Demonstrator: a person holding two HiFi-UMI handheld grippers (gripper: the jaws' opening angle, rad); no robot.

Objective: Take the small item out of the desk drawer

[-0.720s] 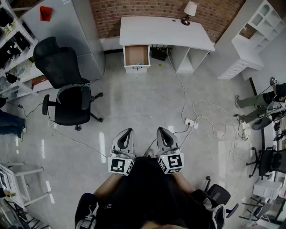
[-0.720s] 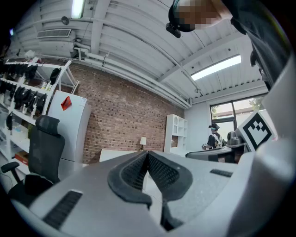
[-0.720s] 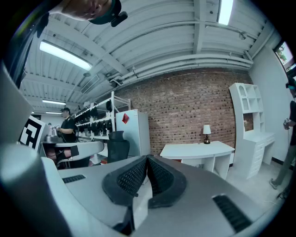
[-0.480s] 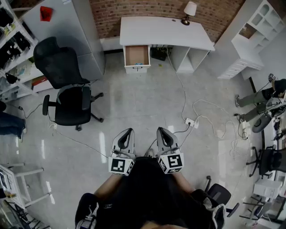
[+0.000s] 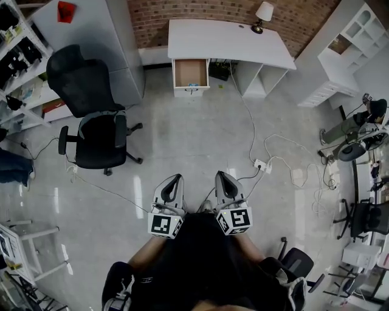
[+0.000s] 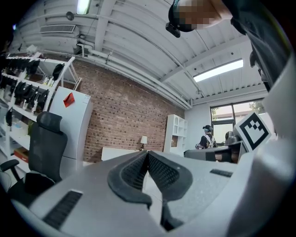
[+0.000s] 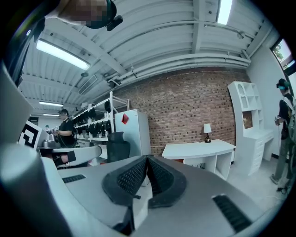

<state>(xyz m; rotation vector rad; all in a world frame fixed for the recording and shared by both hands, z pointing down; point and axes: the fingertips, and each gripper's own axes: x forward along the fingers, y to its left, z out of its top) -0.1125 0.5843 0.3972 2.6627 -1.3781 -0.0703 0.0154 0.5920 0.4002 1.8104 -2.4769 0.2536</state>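
We stand on the pale floor, well apart from the desk, which sits against the brick wall at the far end of the room. A black chair is off to our left. Loose cables trail over the floor to our right, between us and the desk. The drawer at the desk's left end is already pulled out, its brown inside open to view from above. Both claws are held low in front of us, side by side, pointing toward the desk. The left claw has its jaws together at the tips with nothing between them, and the right claw is likewise closed and empty. The item should lie in the drawer, but from here it is too small to make out, so we cannot tell where in the drawer it sits

We judge the step in hand to be the approach, with no reach or grasp begun. The next move calls for walking up to the desk, keeping clear of the chair and the cables. Then we would look down into the drawer to find the item, open one claw above it and close on it
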